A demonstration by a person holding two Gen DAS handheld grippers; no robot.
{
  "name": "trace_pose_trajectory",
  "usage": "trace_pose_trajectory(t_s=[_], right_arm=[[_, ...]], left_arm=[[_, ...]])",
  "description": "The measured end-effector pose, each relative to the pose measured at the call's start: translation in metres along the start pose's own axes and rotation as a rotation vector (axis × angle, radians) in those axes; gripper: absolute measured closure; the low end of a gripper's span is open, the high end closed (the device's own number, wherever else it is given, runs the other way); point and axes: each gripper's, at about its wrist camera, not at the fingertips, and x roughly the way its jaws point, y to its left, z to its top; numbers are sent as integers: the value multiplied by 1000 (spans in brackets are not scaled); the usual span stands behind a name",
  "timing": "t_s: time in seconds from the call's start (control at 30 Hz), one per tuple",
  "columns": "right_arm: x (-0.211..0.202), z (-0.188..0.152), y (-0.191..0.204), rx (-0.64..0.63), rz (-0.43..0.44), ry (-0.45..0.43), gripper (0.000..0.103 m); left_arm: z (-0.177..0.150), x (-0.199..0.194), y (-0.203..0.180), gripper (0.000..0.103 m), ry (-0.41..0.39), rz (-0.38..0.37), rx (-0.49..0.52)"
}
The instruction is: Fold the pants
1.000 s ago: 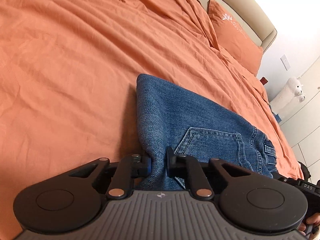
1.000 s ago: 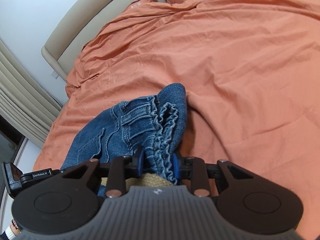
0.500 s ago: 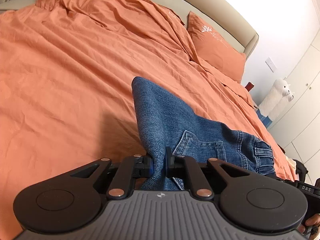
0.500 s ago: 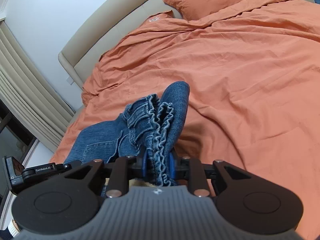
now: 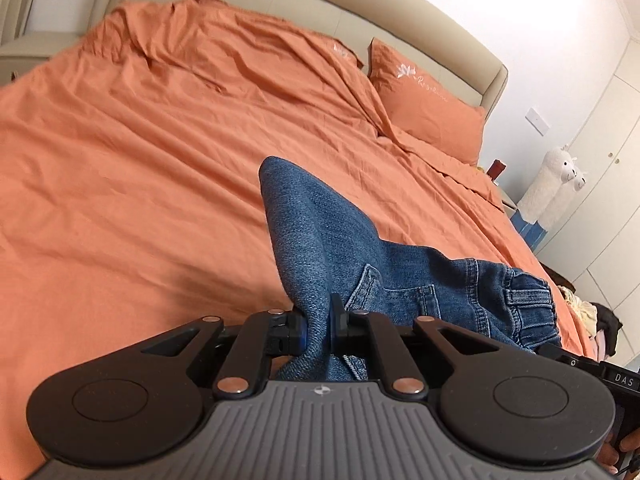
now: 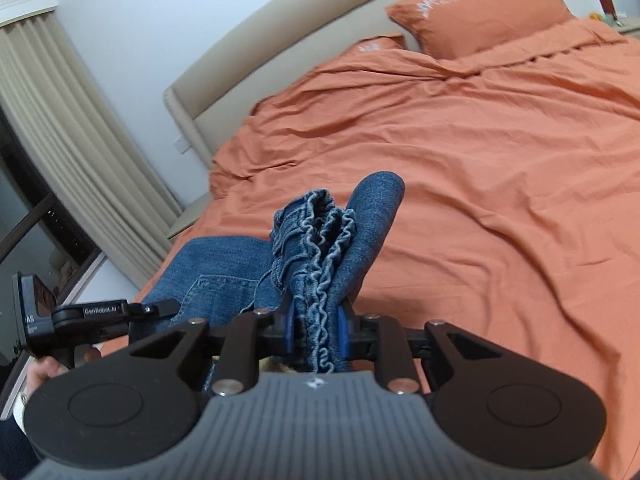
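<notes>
Two grippers, one pair of pants, two pillows in view.

Left gripper [image 5: 319, 326]: jaws clamped tight on a fold of plain blue denim. Right gripper [image 6: 316, 330]: jaws pinched on the bunched, ruffled elastic waistband.

Pants [image 5: 320, 236]: mid-blue jeans, lifted between both grippers above the bed, held doubled. Stitched back pocket faces the left camera; a rounded fold of cloth stands up beyond each gripper. Belt loops and gathered waist show at the right end.

Beneath and beyond: orange bedsheet [image 5: 140, 160], rumpled, creased. Farther: two orange pillows [image 6: 480, 12], the far one embroidered, against a beige headboard [image 5: 320, 4]. White plush alpaca [image 5: 556, 184] by the wall cabinets.
</notes>
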Motion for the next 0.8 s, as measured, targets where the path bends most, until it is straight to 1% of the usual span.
trace_pose_trajectory(t_s=[0.1,0.27,0.43,0.6,0.8], right_arm=[[-8,-5,30,-23,19,3,87],[-17,-12,87,-84,45,-5,87],[-13,-17,142,-152,62,4,87],[8,-22,186,-205,77,27,87],[52,-25,219,-249,91,77,87]], left_arm=[[9,-30,6,94,-11,13,30],[19,-77,22,94,-48,25,50],[28,-113,47,94,-66,50,62],[34,-135,77,94,-82,79,56],[42,-140,121,94,-77,112,28]])
